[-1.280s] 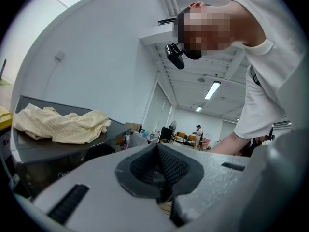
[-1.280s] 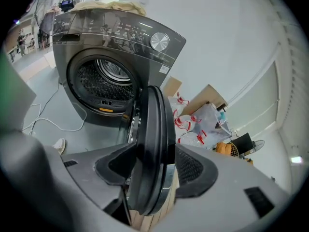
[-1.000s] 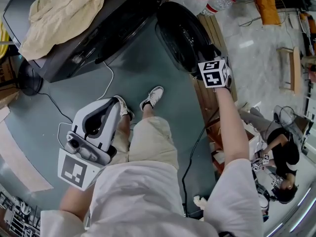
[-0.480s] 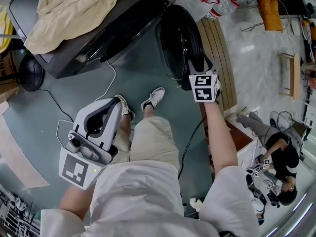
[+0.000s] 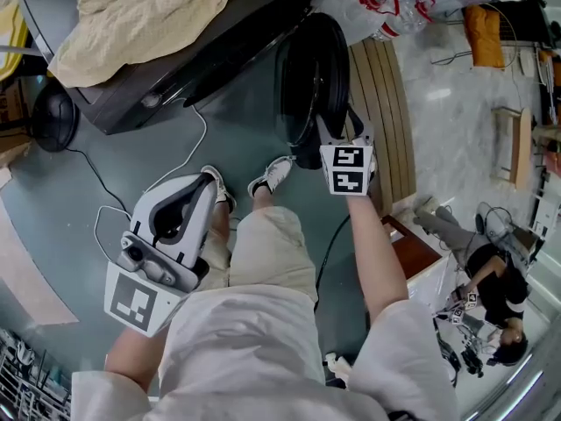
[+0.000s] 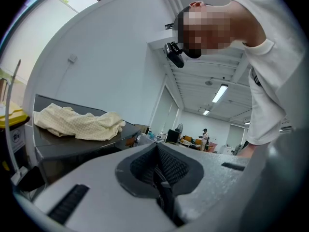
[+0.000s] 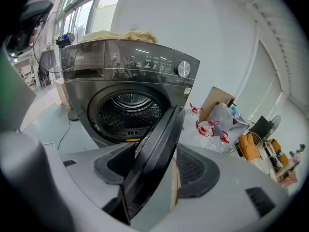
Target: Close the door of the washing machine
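1. Standing in the upper left of the head view, the washing machine [image 5: 175, 68] is showing its drum opening [image 7: 128, 112] uncovered, with a cloth [image 5: 149, 11] lying on top.
2. The door [image 5: 311, 77] is hanging open at the upper middle of that view, just right of the machine. In the right gripper view it is lying edge-on, its long edge running from lower centre up to the hinge at the opening's right side. The opening is therefore sitting to the door's left.
3. The right tool [image 5: 336, 130] is straddling the door's free edge. Its jaws have just been opening, with the rim between them and a gap showing at the right-hand pad, so it is not clamping. Being the nearer tool, it is probably needing a leftward push.
4. The left tool [image 6: 158, 175] is hanging at lower left in the head view, well apart from the door, its jaws pressing together on nothing.
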Tool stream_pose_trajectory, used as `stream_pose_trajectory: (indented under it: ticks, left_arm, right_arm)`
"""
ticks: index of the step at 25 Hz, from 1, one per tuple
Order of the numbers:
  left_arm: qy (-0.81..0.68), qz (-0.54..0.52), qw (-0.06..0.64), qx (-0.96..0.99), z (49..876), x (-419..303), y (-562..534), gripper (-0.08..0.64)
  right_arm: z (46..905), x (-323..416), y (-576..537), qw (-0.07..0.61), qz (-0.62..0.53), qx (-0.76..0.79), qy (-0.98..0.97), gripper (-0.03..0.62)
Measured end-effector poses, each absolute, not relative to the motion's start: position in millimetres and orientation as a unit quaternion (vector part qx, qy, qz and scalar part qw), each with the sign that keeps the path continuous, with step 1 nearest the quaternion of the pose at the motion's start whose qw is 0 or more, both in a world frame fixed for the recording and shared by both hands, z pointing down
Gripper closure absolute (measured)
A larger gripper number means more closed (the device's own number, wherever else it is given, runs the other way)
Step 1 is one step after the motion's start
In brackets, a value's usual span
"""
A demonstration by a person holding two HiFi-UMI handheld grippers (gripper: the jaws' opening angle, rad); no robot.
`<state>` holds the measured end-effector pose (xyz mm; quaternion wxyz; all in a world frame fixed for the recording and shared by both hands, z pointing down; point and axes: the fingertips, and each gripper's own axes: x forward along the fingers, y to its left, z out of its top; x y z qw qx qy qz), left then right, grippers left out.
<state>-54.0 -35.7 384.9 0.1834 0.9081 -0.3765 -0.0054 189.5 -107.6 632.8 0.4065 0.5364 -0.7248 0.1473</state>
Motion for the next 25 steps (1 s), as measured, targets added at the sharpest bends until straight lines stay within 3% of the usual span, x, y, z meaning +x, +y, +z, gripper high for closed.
stream_pose_trajectory:
  ticks: [25]
  left_arm:
    - [-0.455,-0.017,0.189,0.870,396.3,-106.2,-40.9,0.555]
  right_arm:
    - [630.8,105.6,-125.1,0.314,0.210,0.555,-0.741,0.327]
